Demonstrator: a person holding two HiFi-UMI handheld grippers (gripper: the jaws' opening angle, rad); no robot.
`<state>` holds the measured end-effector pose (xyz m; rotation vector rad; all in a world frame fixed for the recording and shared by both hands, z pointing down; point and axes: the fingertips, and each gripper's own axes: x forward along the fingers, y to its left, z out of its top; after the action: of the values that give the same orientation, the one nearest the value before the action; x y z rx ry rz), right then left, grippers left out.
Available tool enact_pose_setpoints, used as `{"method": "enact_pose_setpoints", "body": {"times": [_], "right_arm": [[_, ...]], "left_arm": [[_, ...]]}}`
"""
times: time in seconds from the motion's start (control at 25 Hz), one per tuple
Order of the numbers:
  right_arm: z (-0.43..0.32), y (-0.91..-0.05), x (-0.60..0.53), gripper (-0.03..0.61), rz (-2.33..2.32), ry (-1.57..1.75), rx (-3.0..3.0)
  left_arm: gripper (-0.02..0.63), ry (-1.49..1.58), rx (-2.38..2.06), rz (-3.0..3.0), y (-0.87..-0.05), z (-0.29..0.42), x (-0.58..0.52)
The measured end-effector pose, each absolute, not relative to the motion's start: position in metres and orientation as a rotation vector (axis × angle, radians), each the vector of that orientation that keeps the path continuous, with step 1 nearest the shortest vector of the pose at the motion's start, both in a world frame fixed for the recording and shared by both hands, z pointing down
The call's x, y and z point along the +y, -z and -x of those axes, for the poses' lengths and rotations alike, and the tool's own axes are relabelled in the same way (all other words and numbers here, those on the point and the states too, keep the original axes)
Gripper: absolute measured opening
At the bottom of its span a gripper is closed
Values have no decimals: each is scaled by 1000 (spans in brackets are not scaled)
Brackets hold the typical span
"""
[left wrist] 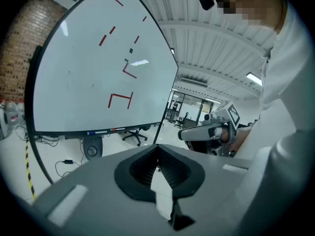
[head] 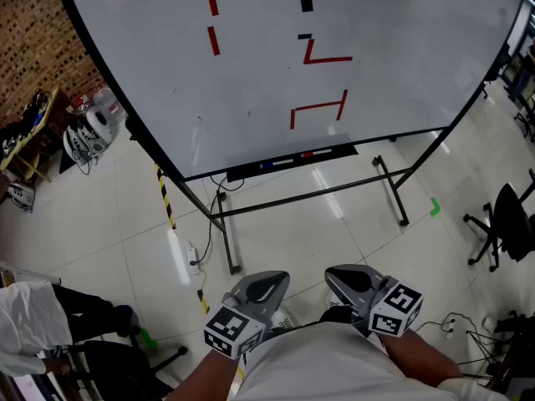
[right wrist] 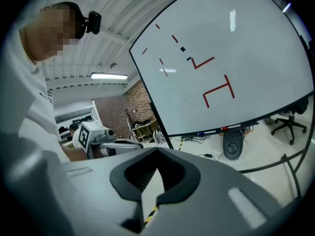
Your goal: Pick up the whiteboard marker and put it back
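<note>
Whiteboard markers lie on the far whiteboard ledge. The left gripper and right gripper, both closed and empty, hang near the body, presumably because the approach is not yet begun.

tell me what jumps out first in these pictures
A big whiteboard on a stand fills the top of the head view, with red strokes right of centre. Markers lie in the tray along its bottom edge. Low down by the person's body, the left gripper and right gripper are both closed and empty, well short of the board.
</note>
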<state>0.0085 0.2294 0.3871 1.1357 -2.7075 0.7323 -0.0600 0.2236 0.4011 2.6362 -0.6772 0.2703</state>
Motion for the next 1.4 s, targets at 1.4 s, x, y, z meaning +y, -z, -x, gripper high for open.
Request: {"method": "enact_pose_setpoints", "body": {"times": [1.4], "right_arm": [[-115, -402, -26, 0, -658, -665, -2810]], "left_arm": [[17, -323, -1076, -2561, -405, -63, -28]]}}
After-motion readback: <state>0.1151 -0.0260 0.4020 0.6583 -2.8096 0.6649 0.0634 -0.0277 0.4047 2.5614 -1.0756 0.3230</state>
